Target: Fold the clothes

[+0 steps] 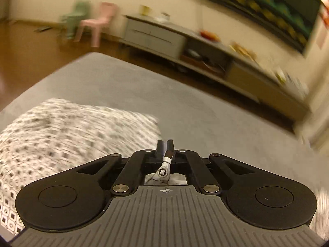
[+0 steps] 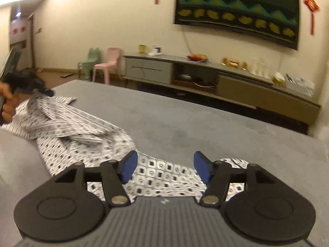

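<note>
A white garment with a small black square print (image 2: 78,131) lies crumpled across the grey surface (image 2: 185,123). My left gripper (image 1: 165,144) is shut on a pinch of this garment, and a strip of the cloth (image 1: 164,166) hangs back under the jaws. The rest of the garment (image 1: 61,135) spreads blurred to the left below it. In the right wrist view the left gripper (image 2: 44,91) lifts one end of the garment at the far left. My right gripper (image 2: 164,164) is open and empty, low over the garment's near end (image 2: 164,175).
A long low cabinet (image 2: 205,76) with small items on top runs along the far wall beyond the surface's edge. A pink chair (image 2: 107,64) and a green chair (image 2: 90,61) stand on the wooden floor at the back left. A dark wall hanging (image 2: 236,10) is above.
</note>
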`<action>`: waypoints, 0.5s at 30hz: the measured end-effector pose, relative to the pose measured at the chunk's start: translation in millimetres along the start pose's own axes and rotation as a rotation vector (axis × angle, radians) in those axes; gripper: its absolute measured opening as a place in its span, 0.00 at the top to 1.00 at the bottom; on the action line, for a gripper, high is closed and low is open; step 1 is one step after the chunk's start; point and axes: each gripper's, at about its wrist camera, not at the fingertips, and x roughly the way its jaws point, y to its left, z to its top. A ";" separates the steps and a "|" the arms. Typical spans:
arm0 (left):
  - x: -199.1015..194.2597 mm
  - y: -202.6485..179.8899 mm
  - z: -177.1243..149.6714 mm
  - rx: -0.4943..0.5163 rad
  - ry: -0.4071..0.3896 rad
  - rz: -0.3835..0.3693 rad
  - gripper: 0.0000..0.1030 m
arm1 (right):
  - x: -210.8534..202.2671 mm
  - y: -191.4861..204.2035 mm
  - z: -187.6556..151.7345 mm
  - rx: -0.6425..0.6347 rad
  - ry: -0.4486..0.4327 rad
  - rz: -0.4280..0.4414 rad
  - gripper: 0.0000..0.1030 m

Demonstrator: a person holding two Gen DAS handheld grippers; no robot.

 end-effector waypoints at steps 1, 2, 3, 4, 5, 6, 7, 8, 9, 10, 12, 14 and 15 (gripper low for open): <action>-7.8 -12.0 -1.4 0.042 -0.018 -0.013 0.99 | 1.5 8.2 1.3 -0.040 -0.004 0.005 0.37; -16.5 -23.1 -2.6 0.077 -0.041 -0.028 0.92 | 4.5 16.5 3.6 -0.087 -0.006 0.007 0.34; -23.1 -34.4 -4.2 0.102 -0.052 -0.062 0.80 | 9.5 24.2 6.3 -0.132 -0.003 0.001 0.33; -27.0 -45.9 -6.4 0.129 -0.053 -0.102 0.78 | 16.7 31.7 9.0 -0.176 0.005 -0.009 0.33; -29.1 -55.3 -9.2 0.161 -0.048 -0.132 0.79 | 25.1 37.1 11.9 -0.211 0.022 -0.011 0.33; -28.6 -61.8 -13.9 0.198 -0.031 -0.154 0.79 | 34.9 41.8 14.3 -0.230 0.055 0.005 0.33; -27.1 -67.3 -19.3 0.237 -0.010 -0.172 0.78 | 44.9 46.4 16.5 -0.250 0.091 0.023 0.37; -23.3 -71.3 -24.9 0.269 0.017 -0.177 0.79 | 55.9 50.0 16.7 -0.272 0.140 0.058 0.51; -18.3 -74.6 -30.6 0.299 0.046 -0.175 0.78 | 65.4 54.8 15.9 -0.300 0.183 0.081 0.68; -11.8 -75.6 -35.0 0.319 0.073 -0.163 0.79 | 72.1 59.2 14.9 -0.338 0.211 0.075 1.00; 4.0 -71.8 -41.7 0.340 0.126 -0.125 0.79 | 64.7 68.1 14.4 -0.411 0.173 0.033 0.99; 21.1 -60.7 -46.6 0.331 0.181 -0.074 0.79 | 46.3 78.1 11.4 -0.482 0.126 0.006 0.99; 28.6 -54.9 -49.0 0.323 0.203 -0.051 0.83 | 32.8 83.8 8.3 -0.519 0.101 -0.002 0.99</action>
